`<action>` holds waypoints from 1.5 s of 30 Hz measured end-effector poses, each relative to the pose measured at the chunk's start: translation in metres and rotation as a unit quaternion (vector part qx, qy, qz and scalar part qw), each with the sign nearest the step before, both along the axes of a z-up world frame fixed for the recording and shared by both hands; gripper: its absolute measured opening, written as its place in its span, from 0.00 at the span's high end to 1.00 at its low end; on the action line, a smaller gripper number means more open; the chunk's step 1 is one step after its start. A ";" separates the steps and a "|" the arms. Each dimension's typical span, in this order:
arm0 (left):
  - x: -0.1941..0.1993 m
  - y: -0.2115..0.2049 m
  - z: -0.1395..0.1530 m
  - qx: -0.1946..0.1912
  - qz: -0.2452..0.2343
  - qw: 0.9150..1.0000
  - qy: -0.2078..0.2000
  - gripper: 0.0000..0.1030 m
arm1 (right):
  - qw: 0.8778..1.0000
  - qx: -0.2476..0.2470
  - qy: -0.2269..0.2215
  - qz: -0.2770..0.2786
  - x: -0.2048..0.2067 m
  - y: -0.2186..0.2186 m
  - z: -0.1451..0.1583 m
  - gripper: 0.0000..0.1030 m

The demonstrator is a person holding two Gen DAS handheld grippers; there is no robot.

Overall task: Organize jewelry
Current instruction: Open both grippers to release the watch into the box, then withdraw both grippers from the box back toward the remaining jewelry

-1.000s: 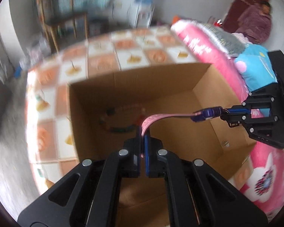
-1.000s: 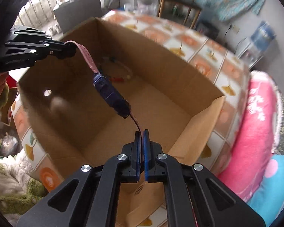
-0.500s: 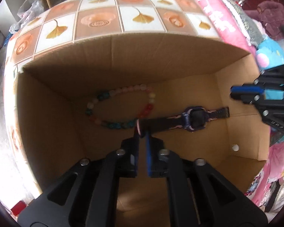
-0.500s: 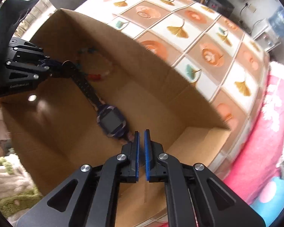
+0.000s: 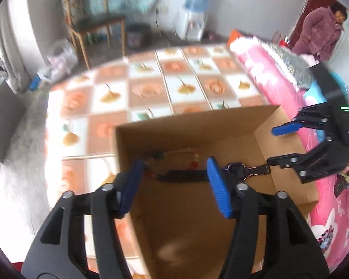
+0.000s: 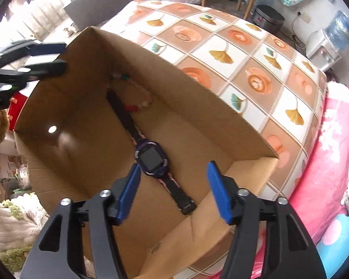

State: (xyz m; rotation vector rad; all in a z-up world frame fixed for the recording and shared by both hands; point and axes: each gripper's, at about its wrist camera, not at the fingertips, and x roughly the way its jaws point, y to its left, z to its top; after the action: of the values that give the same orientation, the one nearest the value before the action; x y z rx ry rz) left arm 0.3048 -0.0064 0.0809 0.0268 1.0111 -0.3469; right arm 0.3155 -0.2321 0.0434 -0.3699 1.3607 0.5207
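Note:
A purple watch with a dark strap lies flat on the floor of an open cardboard box. It also shows in the left wrist view. A bead bracelet lies beside the strap's far end, also seen in the left wrist view. My left gripper is open and empty above the box's near side. My right gripper is open and empty above the watch's near strap end; it also shows in the left wrist view.
The box stands on a table with a tiled leaf-pattern cloth. Pink bedding lies to the right. A wooden chair and a water dispenser stand behind. A person stands at the far right.
Both grippers have opened and let go of the watch, which now lies flat in the box. Both grippers have lifted up and back from the box floor.

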 end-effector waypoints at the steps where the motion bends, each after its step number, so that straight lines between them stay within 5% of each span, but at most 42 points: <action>1: -0.013 0.008 0.009 0.001 0.009 1.000 -0.019 0.40 | 1.000 -0.002 0.001 0.004 0.000 0.004 -0.002 0.39; 6: -0.079 0.046 0.032 -0.029 0.051 0.995 -0.081 0.30 | 0.999 -0.018 0.025 0.032 0.006 0.037 -0.023 0.39; 10: -0.132 0.074 0.022 -0.040 0.094 0.989 -0.105 0.28 | 0.995 -0.067 0.045 0.051 0.012 0.059 -0.060 0.39; 16: -0.183 0.104 -0.024 -0.058 0.145 0.987 -0.050 0.28 | 0.991 -0.105 0.064 0.052 0.019 0.068 -0.092 0.39; 18: -0.192 0.113 -0.042 -0.070 0.162 0.984 -0.025 0.28 | 0.991 -0.106 0.060 0.054 0.018 0.070 -0.091 0.56; 19: -0.195 0.116 -0.047 -0.076 0.166 0.983 -0.017 0.28 | 0.991 -0.098 0.065 0.060 0.016 0.071 -0.090 0.56; 24: -0.209 0.128 -0.057 -0.090 0.185 0.978 -0.018 0.28 | 0.980 -0.141 0.026 0.142 -0.006 0.094 -0.087 0.58; 28: -0.210 0.128 -0.054 -0.083 0.184 0.979 -0.034 0.28 | 0.956 -0.172 -0.008 0.236 -0.028 0.117 -0.085 0.58; 34: -0.208 0.124 -0.053 -0.084 0.179 0.980 -0.039 0.28 | 0.937 -0.237 -0.070 0.247 -0.007 0.121 -0.085 0.57; 39: -0.207 0.126 -0.058 -0.086 0.179 0.979 -0.034 0.28 | 0.967 -0.174 -0.076 0.170 0.020 0.107 -0.051 0.45; 45: -0.206 0.125 -0.061 -0.085 0.176 0.980 -0.032 0.28 | 0.995 -0.069 -0.040 0.063 0.032 0.072 -0.011 0.45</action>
State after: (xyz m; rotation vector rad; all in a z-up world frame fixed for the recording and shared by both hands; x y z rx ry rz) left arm 0.0986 0.1188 0.0202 -0.2903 0.8991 -0.1065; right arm 0.3475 -0.1605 0.0326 -0.5868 1.3040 0.5114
